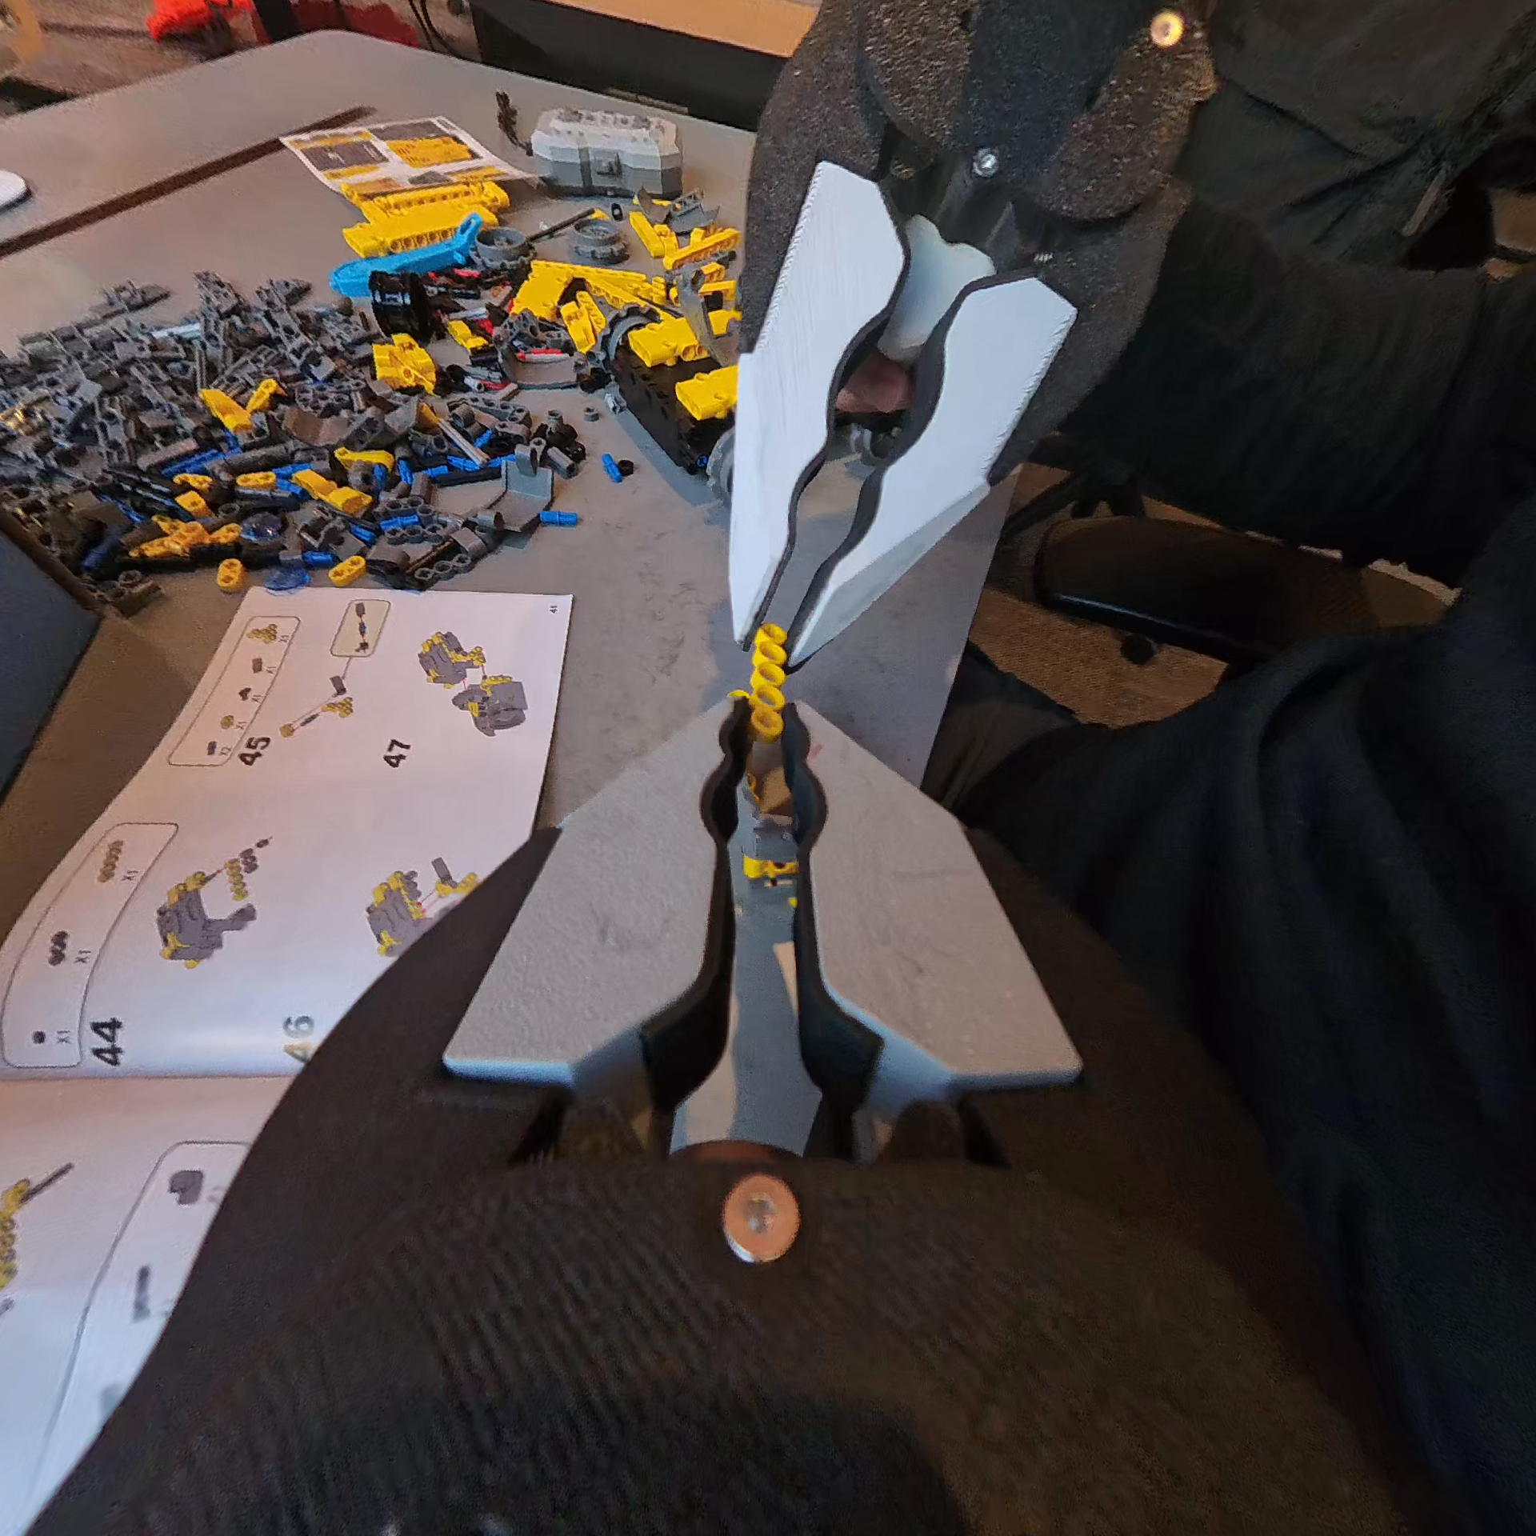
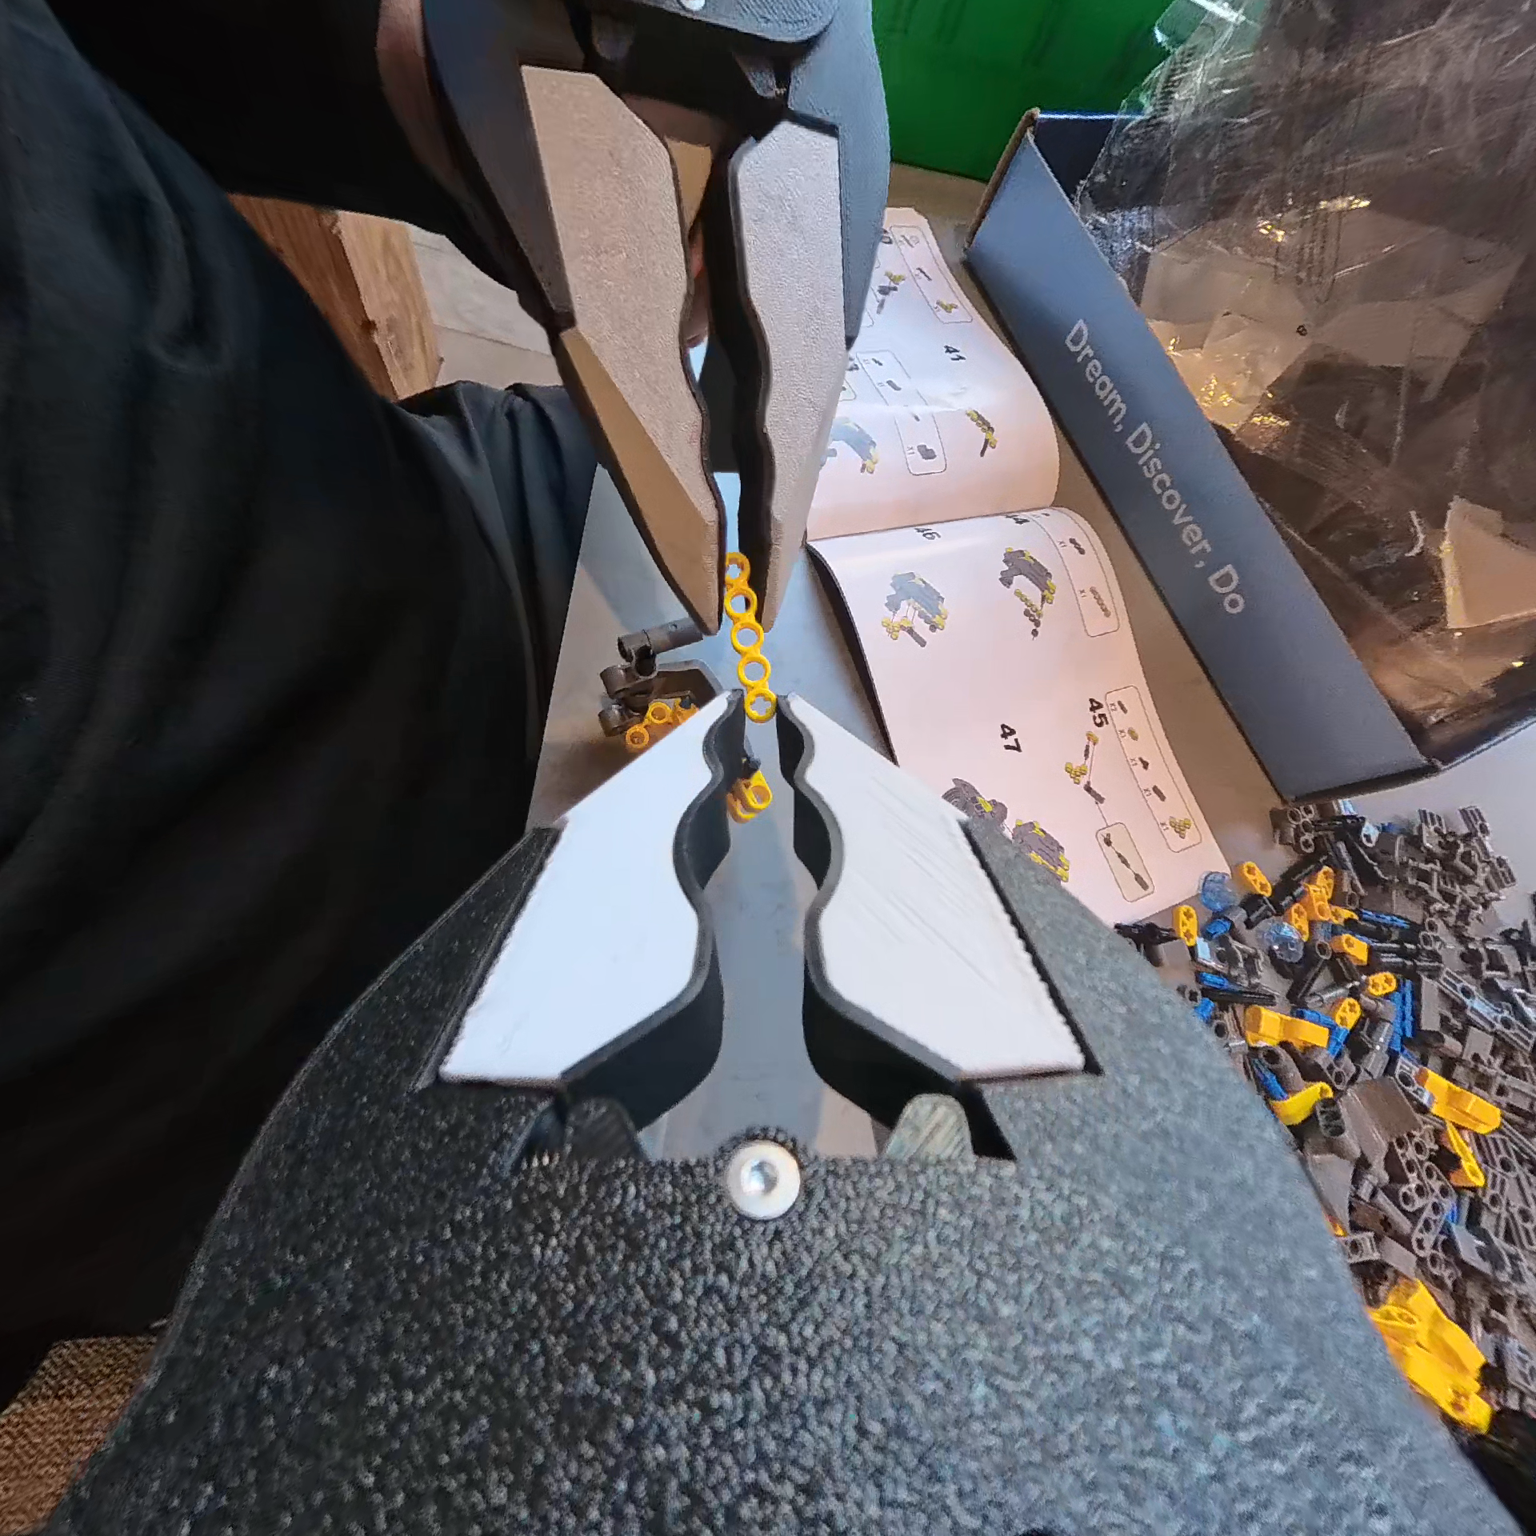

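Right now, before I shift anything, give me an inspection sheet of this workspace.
Surface: grey table, scuffed; an open instruction booklet lies on it.
Held things: yellow beam with a row of holes, held above the table near its edge.
Clutter: loose pile of building parts in grey, black, blue and yellow; small grey-and-yellow subassembly; grey box; sticker sheet.
Grippers: left gripper shut on one end of the beam; right gripper shut on the other end.
Cables: thin dark lead by the grey box.
Surroundings: blue cardboard box holding clear bags; chair base.
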{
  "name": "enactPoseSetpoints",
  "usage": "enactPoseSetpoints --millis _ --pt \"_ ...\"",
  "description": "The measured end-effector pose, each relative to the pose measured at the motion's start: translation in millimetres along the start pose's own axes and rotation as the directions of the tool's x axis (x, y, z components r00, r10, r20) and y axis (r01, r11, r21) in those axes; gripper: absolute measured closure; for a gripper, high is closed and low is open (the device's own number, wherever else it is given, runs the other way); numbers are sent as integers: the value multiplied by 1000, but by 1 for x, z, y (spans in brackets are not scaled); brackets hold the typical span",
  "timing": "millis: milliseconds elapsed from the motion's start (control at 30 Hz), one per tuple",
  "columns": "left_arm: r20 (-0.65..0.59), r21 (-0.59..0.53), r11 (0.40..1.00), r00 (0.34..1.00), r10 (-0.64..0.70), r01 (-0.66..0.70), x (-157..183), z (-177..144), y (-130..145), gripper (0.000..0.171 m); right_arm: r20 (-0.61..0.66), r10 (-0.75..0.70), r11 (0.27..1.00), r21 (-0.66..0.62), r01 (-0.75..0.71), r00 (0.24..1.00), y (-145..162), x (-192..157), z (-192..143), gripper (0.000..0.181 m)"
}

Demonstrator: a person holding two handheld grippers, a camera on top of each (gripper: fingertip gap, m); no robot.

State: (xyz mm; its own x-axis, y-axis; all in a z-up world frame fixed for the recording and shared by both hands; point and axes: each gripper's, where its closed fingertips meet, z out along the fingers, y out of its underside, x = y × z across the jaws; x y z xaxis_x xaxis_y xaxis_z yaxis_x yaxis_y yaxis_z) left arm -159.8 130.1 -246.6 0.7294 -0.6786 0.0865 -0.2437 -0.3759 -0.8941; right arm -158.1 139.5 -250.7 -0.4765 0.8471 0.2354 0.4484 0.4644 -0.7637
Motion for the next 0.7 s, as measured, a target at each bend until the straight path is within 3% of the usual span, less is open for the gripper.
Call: enactPoseSetpoints --millis 67,200,267,433,633,700 --pt "-6 -32 998 998 -61 61 0 2 5 165 -10 4 1000 -19 -4 1000 4 3 -1 175" --pt "63 -108 989 994 -94 100 1 1 16 110 -25 70 997 -22 -71 997 13 14 -10 175" --pt "116 -138 988 991 -60 76 2 1 23 100 -21 89 996 -18 -89 996 17 15 -12 175" --pt "113 -223 974 993 -15 40 6 17 43 101 13 89 994 -65 -88 996 27 12 0 175" --pt "-2 -286 951 993 120 -116 3 22 50 137 39 117 990 -80 -114 992 35 7 4 175" --pt "-65 -292 939 983 172 -184 1 20 52 139 46 131 989 -74 -127 990 36 3 2 175"
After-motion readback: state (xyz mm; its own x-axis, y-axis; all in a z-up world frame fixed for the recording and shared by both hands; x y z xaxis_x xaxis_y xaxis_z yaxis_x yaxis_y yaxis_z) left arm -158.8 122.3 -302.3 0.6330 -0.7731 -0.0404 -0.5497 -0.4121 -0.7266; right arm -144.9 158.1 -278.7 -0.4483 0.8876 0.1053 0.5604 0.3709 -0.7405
